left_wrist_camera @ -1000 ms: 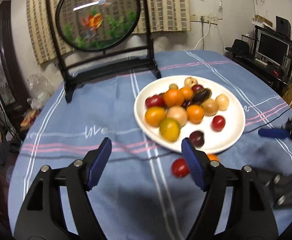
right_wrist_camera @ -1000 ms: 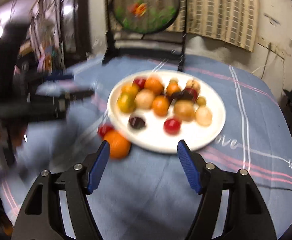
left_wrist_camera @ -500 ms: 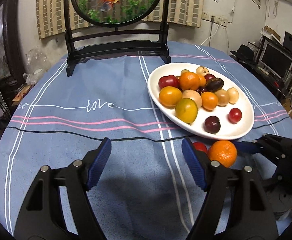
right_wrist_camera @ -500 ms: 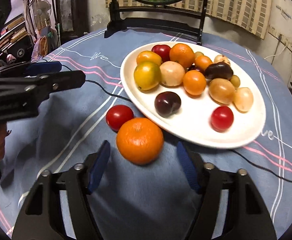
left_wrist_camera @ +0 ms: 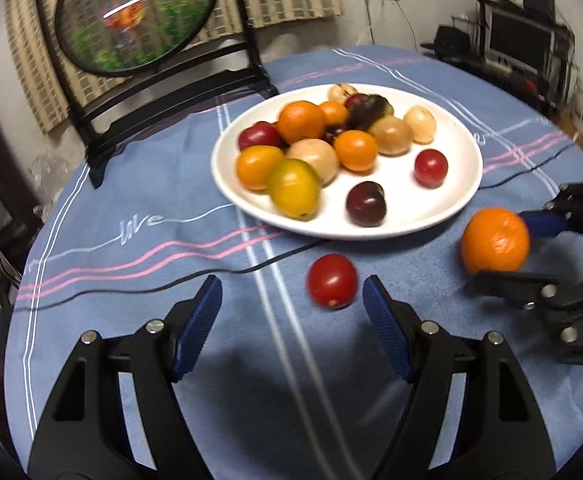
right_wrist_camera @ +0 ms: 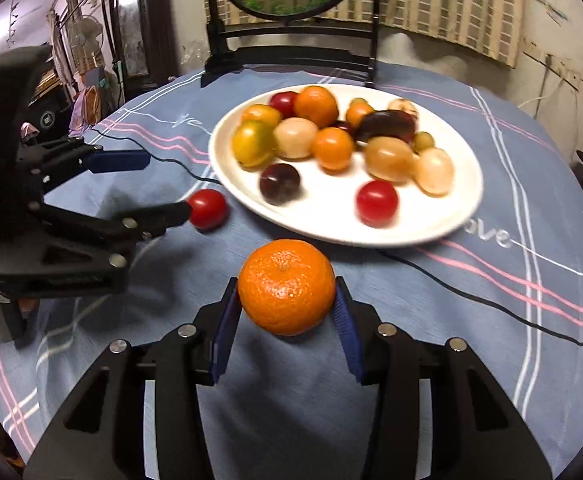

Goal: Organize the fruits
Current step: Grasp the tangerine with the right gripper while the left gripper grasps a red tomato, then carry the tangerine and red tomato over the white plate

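Fingers of my right gripper [right_wrist_camera: 287, 312] have just been closing and now pinch the orange [right_wrist_camera: 286, 286] on both sides, on the tablecloth [right_wrist_camera: 471, 360] just off the plate's near rim. My left gripper [left_wrist_camera: 291, 316] stands wide with nothing gripped, the red tomato [left_wrist_camera: 332, 281] just ahead between its tips. Most fruit already sits on the white plate [left_wrist_camera: 459, 196]; I judge these two strays are what's left.

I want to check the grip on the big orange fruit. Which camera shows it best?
The right wrist view: the orange sits centred between the right gripper, both pads against its sides. In the left wrist view it appears only near the right edge, blurred.
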### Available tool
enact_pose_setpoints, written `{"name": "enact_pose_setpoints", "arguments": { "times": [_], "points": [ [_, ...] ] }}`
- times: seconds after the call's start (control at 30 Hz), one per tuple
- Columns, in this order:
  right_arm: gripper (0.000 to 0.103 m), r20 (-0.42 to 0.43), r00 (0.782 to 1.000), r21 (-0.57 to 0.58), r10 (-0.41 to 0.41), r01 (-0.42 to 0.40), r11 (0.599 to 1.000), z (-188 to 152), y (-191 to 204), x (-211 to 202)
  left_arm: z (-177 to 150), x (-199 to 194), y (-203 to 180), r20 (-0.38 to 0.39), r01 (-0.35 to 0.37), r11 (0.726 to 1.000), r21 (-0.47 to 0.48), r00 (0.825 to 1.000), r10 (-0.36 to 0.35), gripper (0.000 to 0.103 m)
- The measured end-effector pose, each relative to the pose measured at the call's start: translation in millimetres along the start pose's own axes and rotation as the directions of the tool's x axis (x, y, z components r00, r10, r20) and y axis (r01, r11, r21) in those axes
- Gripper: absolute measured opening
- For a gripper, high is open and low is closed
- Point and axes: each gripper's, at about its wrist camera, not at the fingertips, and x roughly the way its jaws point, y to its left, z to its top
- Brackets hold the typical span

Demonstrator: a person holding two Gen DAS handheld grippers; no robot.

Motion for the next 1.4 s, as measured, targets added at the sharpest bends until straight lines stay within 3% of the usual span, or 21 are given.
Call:
{"name": "enact_pose_setpoints", "arguments": {
  "times": [0.27, 0.47, 0.53, 0.7, 1.4],
  "points": [
    [0.046, -0.002, 1.0, 0.026, 0.021, -0.021, 0.999, -8.0, -14.7, 1.6, 7.8, 23.8, -5.4, -0.052, 0.001, 1.0, -0.025, 0.999, -0.003, 0.073],
    [0.046, -0.008, 0.999, 0.036, 0.034, -0.034, 0.999, -11.8, -16.2, 3.2, 6.6, 29.5, -0.8, -0.067, 0.017, 0.998, -0.054, 0.998, -0.02, 0.055],
    [0.046, -0.008, 0.999, 0.035, 0.032, -0.032, 0.999, -12.7, -15.5, 3.2, 8.1, 26.8, -1.7, -0.05, 0.035, 0.998, -0.053, 0.998, -0.038, 0.032],
    [0.046, -0.012, 1.0, 0.032, 0.028, -0.027, 0.999, -13.5, -13.0, 1.2, 7.1, 18.1, -10.0, -0.029, 0.007, 1.0, -0.007, 1.0, -0.008, 0.03],
    [0.046, 0.033, 0.999, 0.009, 0.037, -0.038, 0.999, -33.5, 24.7, -51.1, -14.7, -60.5, -27.9, 0.064, -0.021, 1.0, -0.015, 0.998, 0.022, 0.03]
  ]
}}
